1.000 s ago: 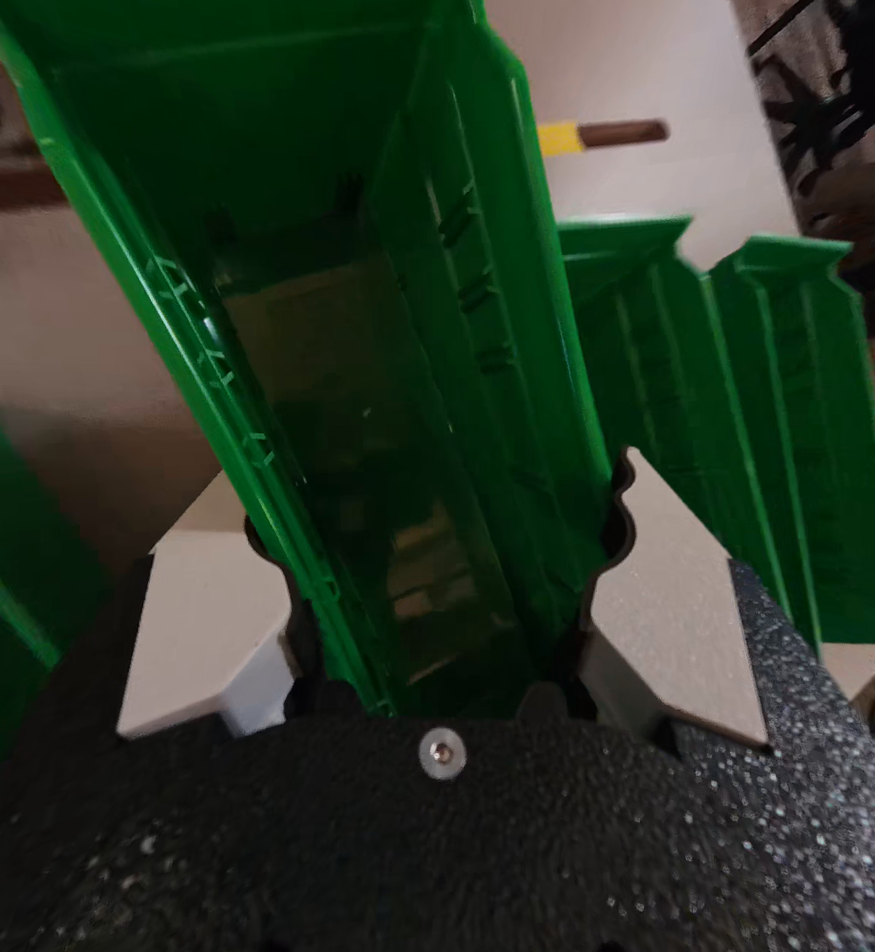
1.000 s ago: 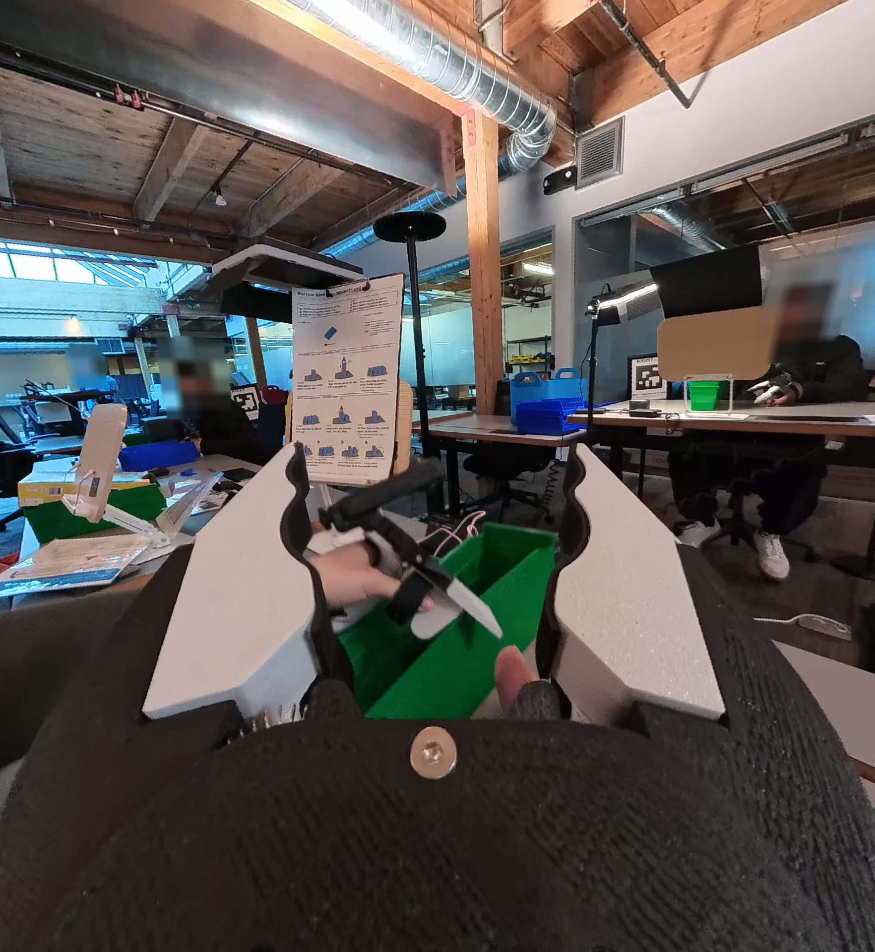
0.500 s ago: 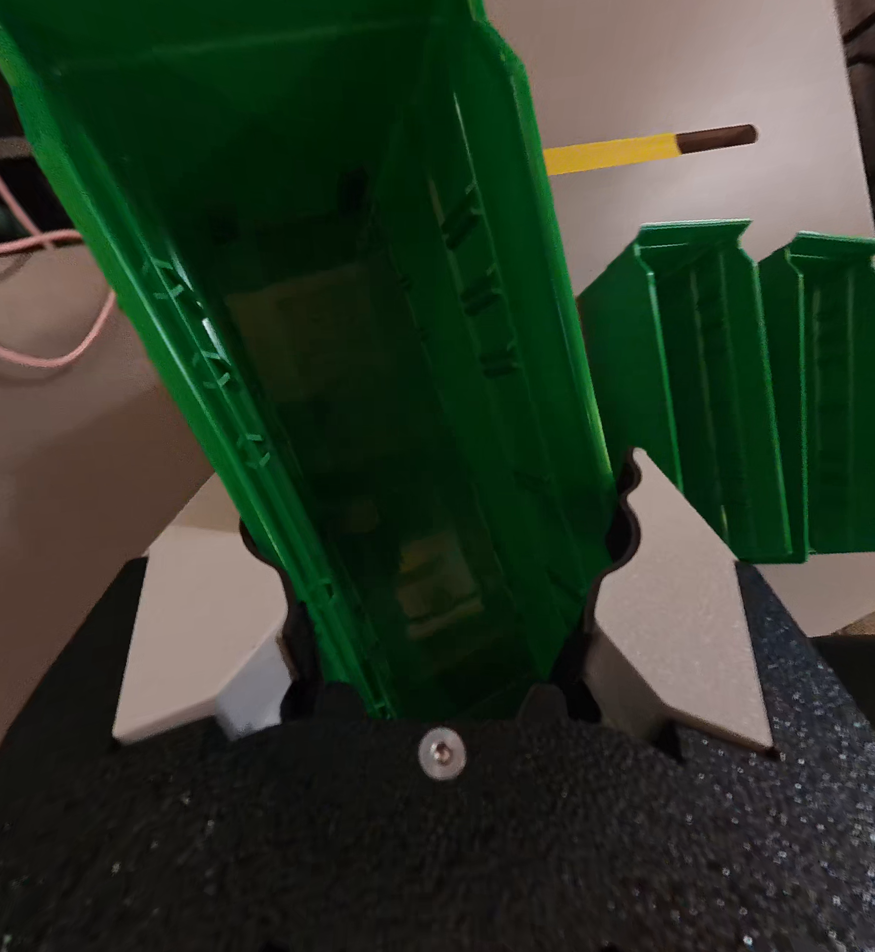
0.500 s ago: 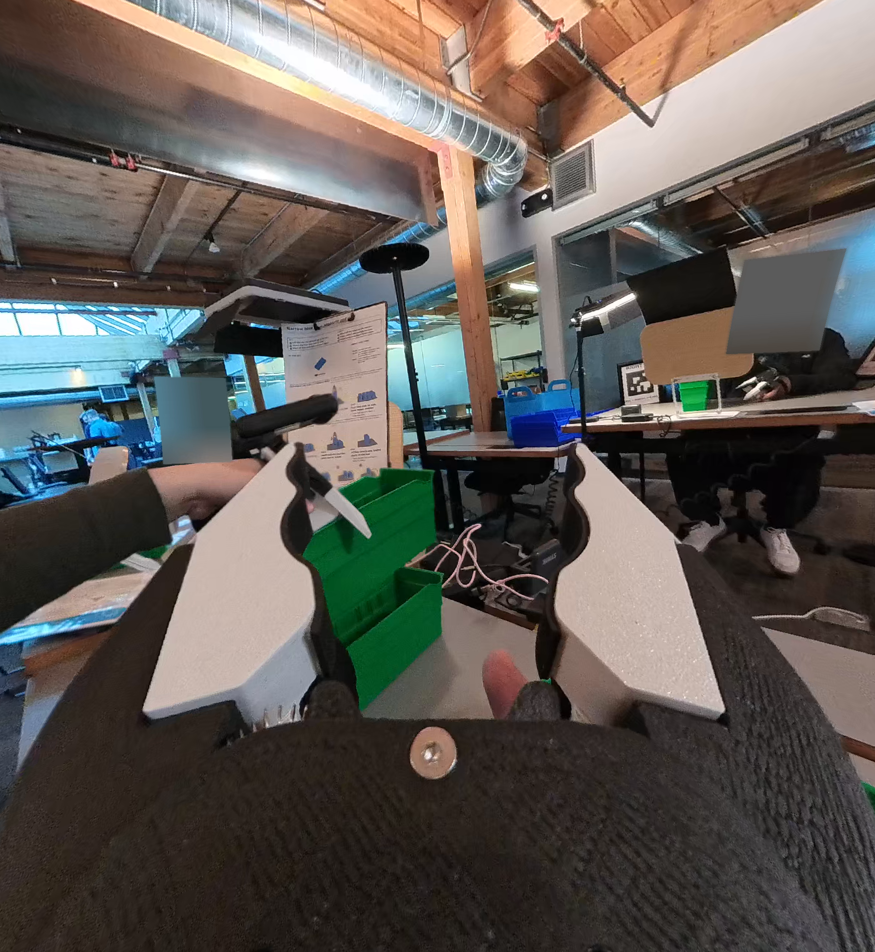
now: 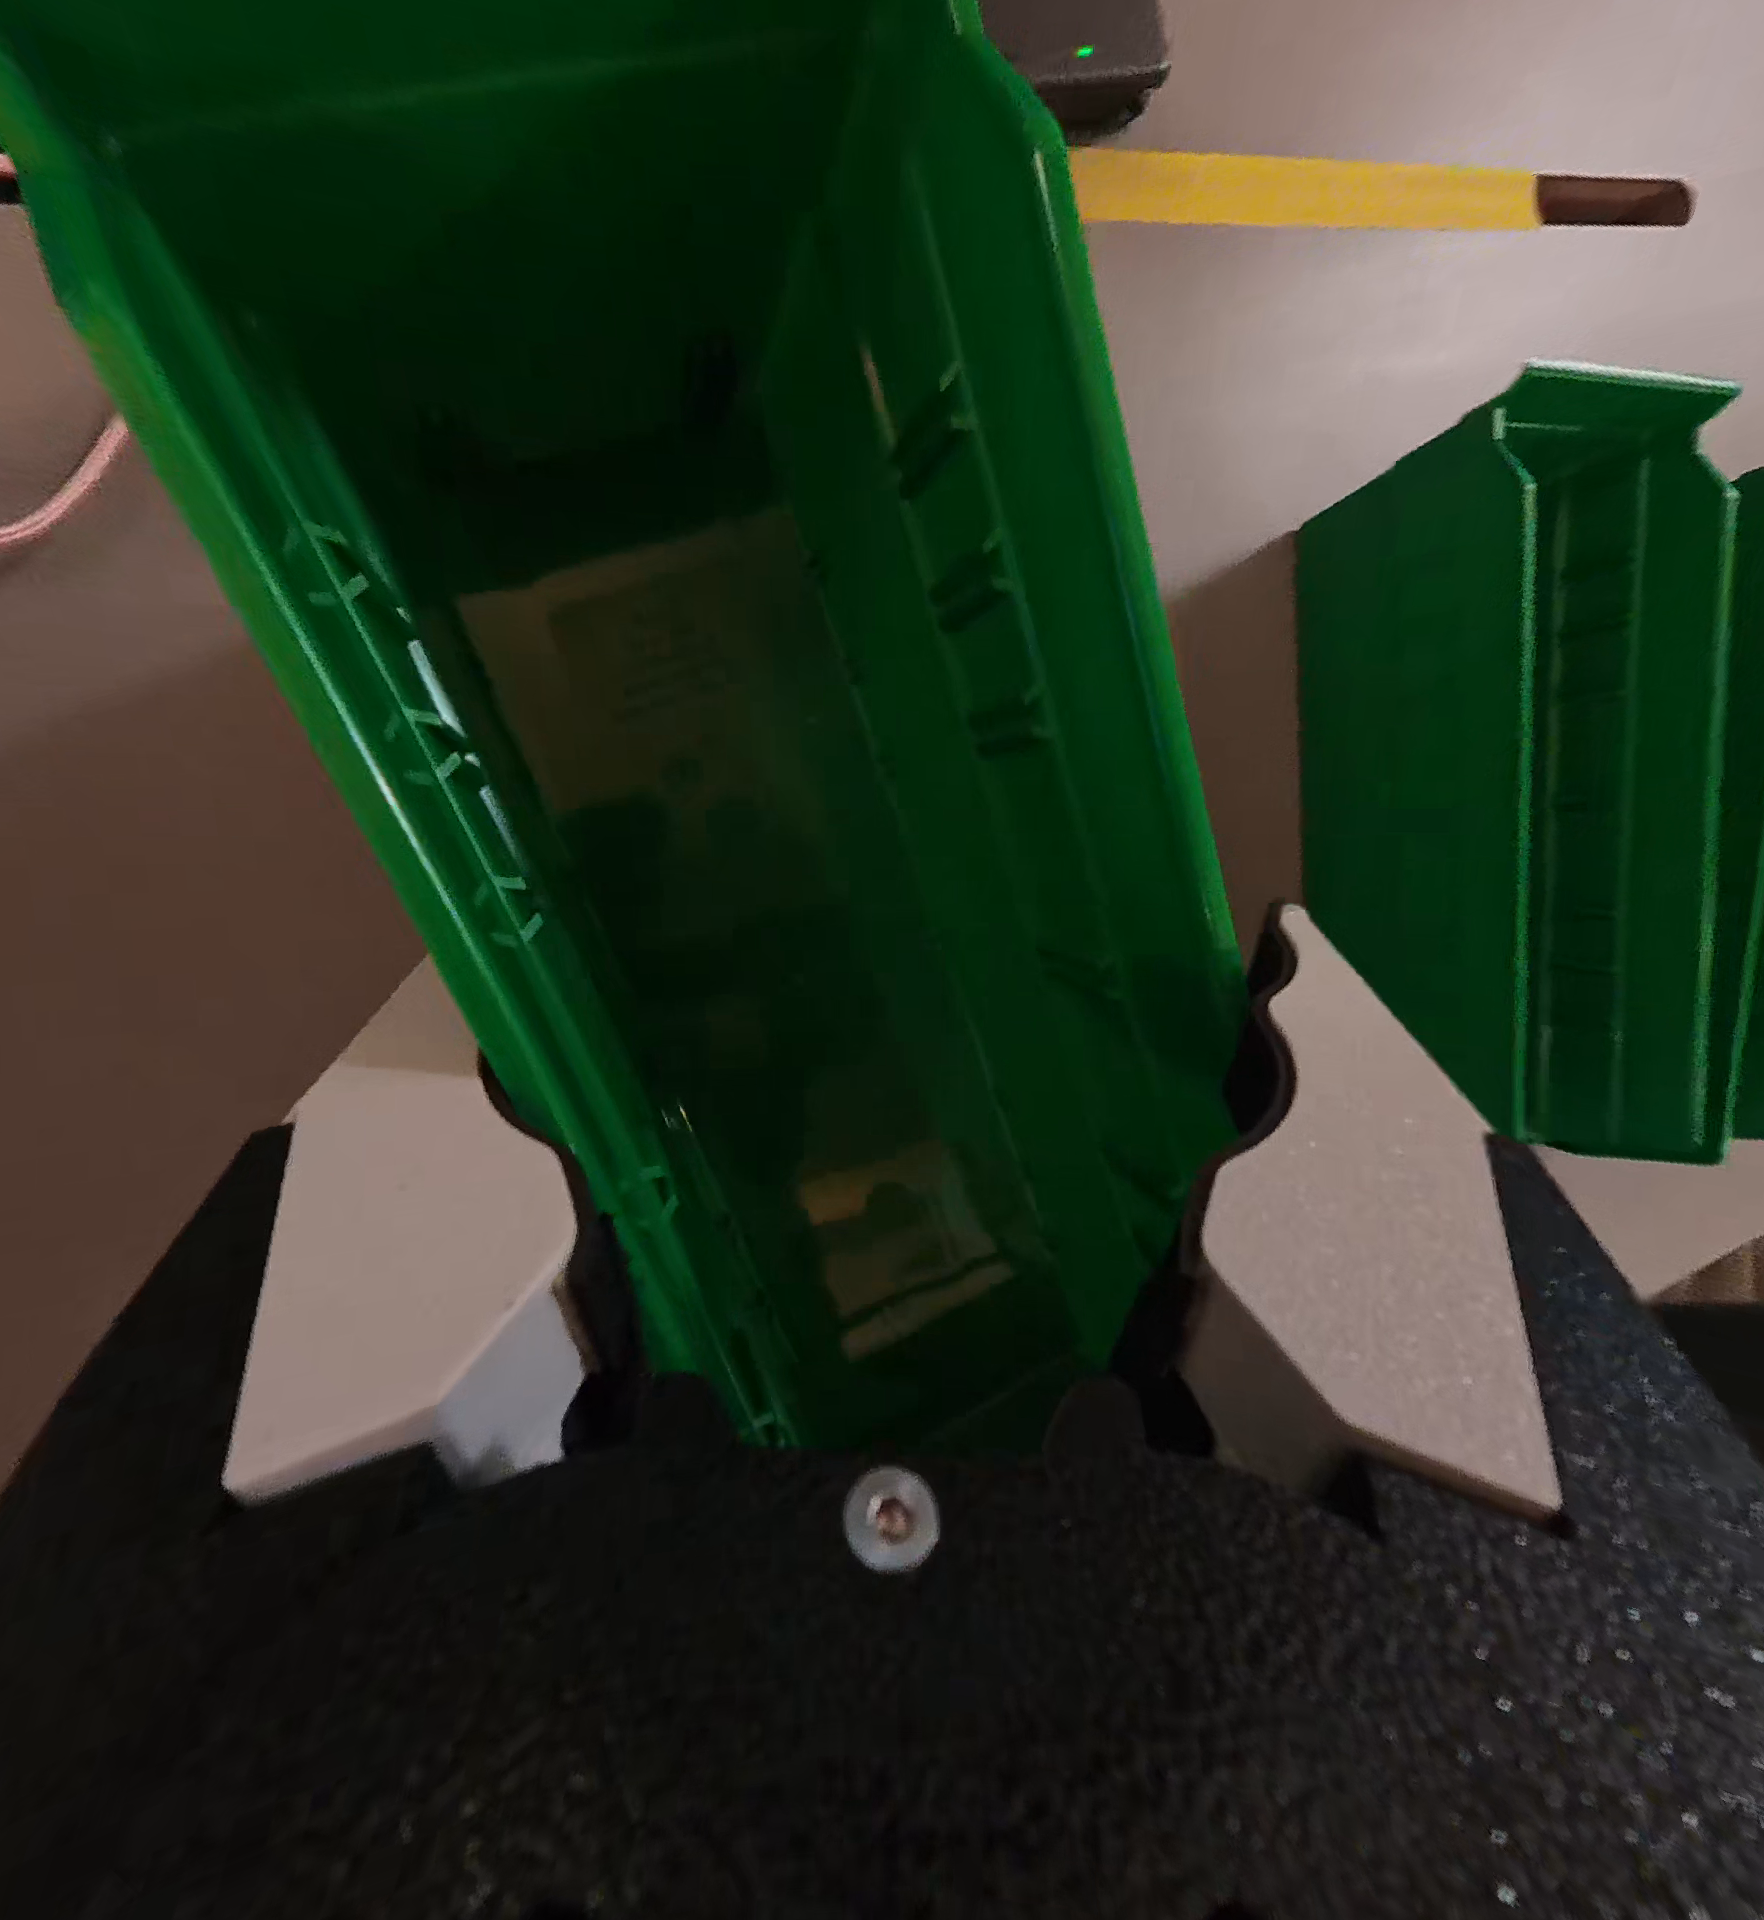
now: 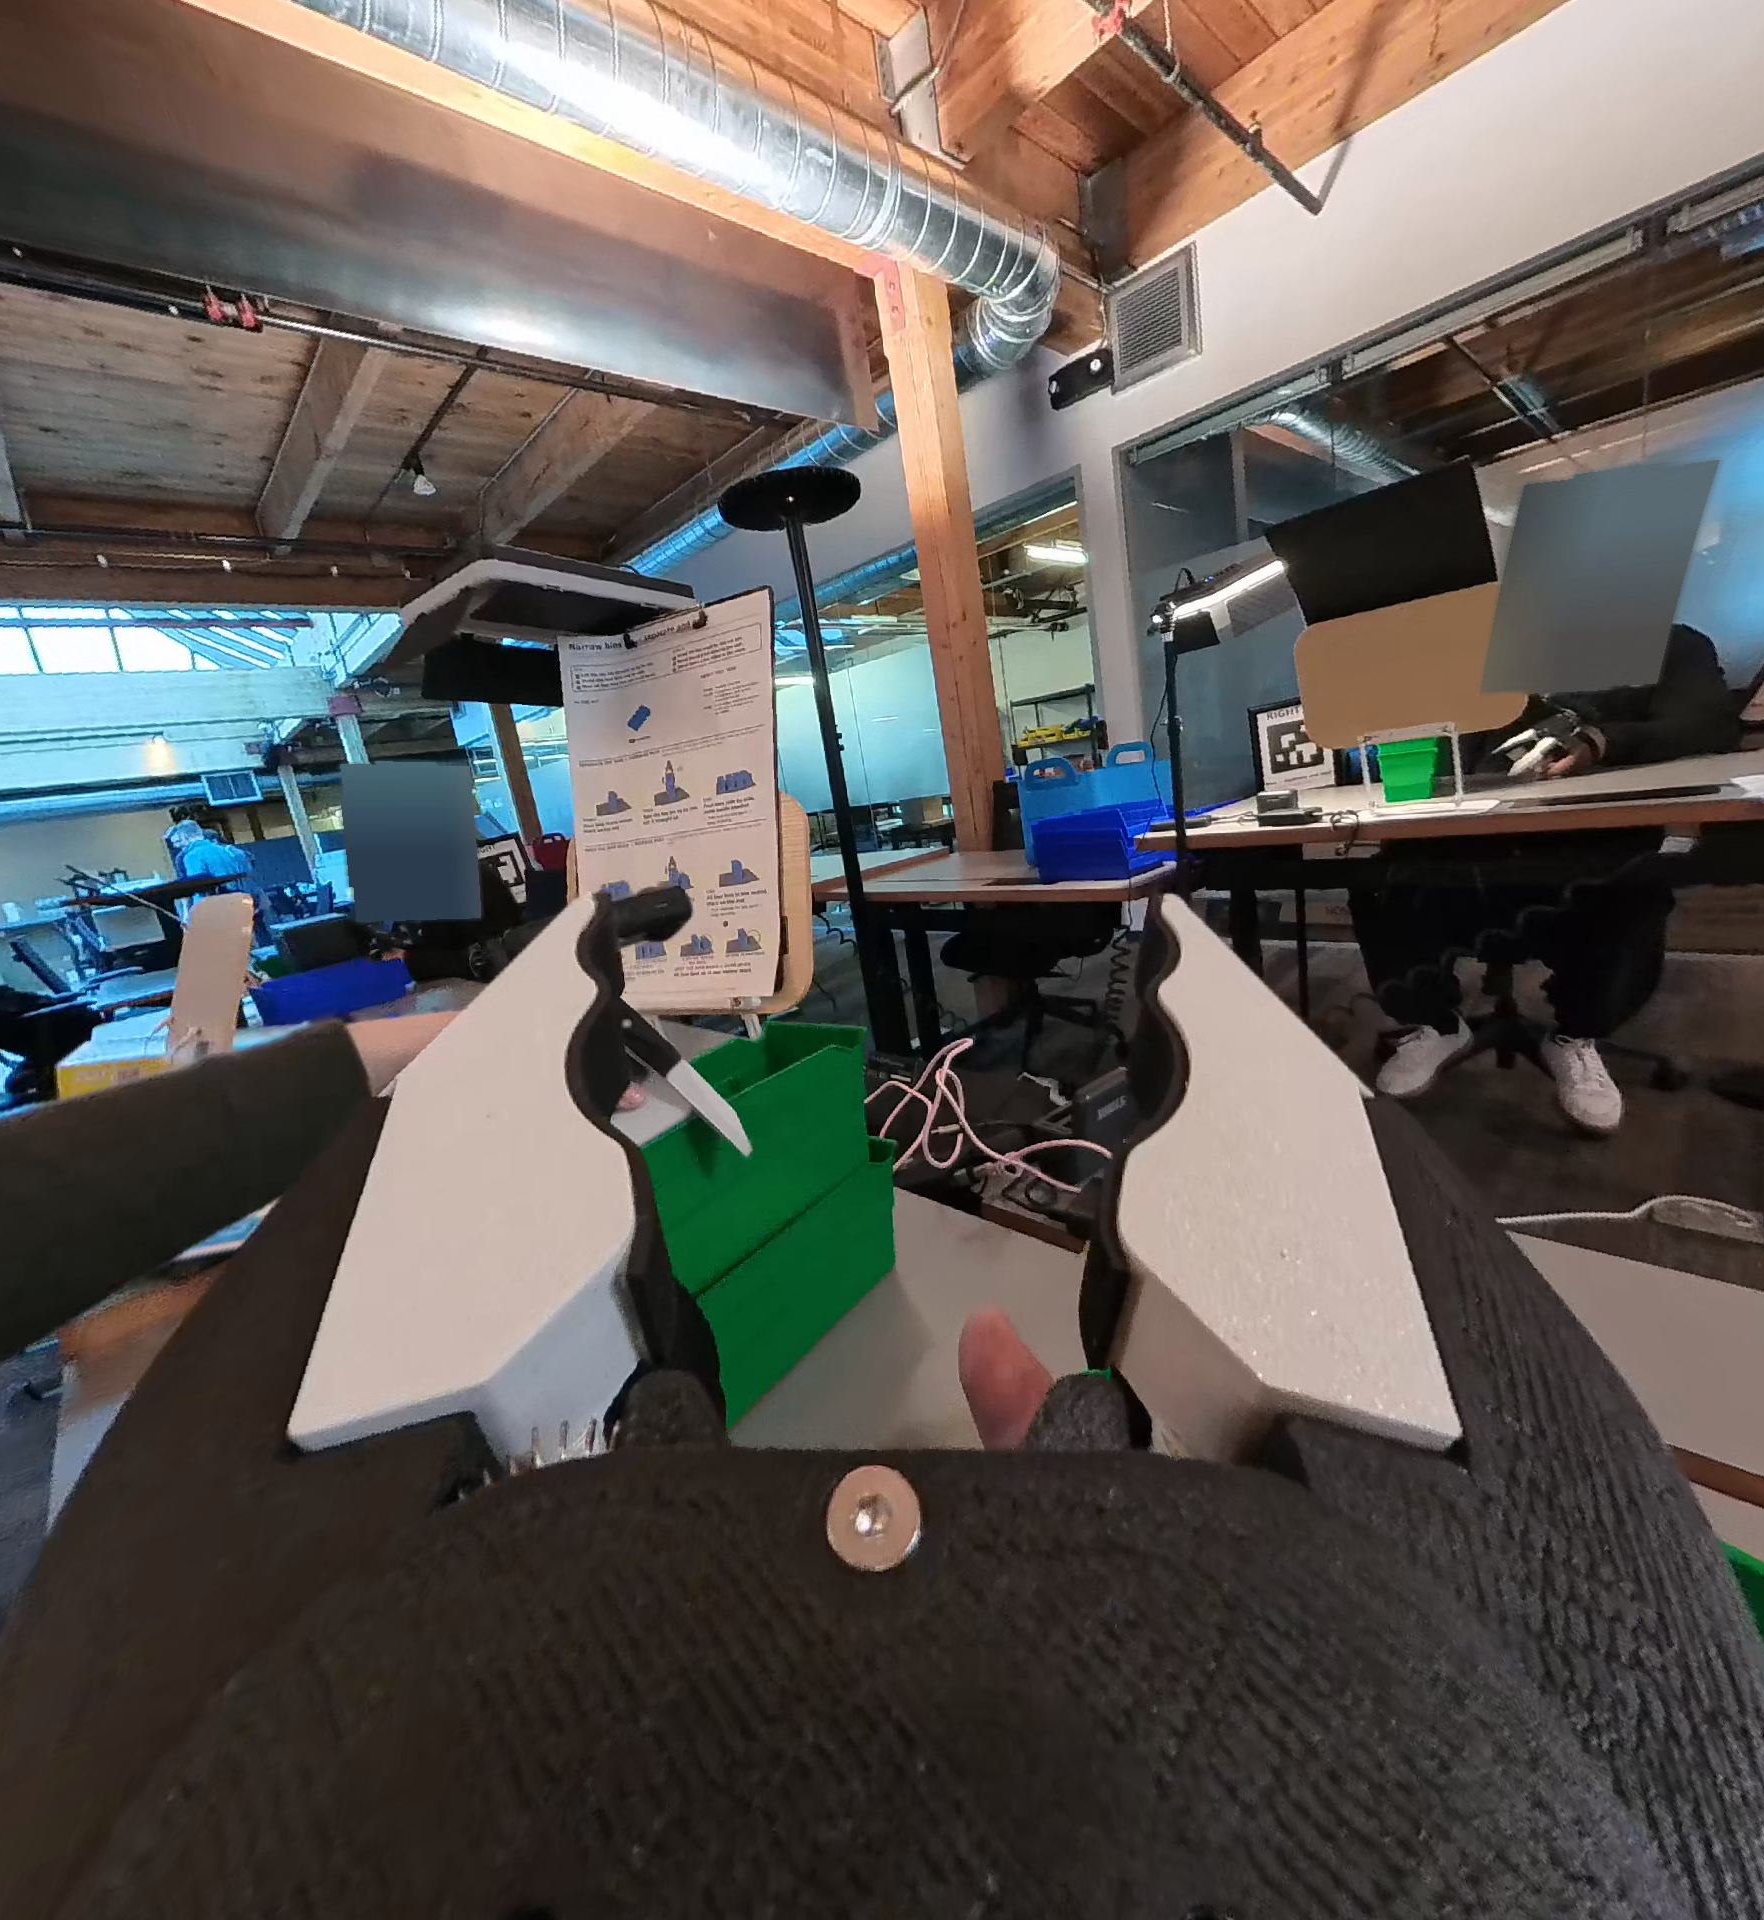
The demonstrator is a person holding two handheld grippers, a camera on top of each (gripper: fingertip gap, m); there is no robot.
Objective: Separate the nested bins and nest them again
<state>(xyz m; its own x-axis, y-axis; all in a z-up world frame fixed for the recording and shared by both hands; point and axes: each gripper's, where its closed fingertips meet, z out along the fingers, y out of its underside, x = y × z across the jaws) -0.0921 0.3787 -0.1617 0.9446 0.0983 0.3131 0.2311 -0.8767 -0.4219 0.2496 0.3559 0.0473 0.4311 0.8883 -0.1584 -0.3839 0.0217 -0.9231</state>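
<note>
In the left wrist view, our left gripper [image 5: 888, 1174] stays clenched on a green bin [image 5: 649, 623], which has swung away from two other bins [image 5: 1543, 779] on the table [image 5: 130, 831]. In the right wrist view, our right gripper [image 6: 873, 1143] hangs open and empty; the held bin now sits on another bin [image 6: 795, 1268], so re-nesting seems underway.

Right gripper [image 6: 873, 1122] empty, its jaws spread wide above the table [image 6: 857, 1361].

Beyond its left finger, two green bins [image 6: 784, 1174] sit stacked on the table, the left gripper [image 6: 680, 1081] at the upper bin; behind the bins stands an instruction sheet [image 6: 675, 800].
</note>
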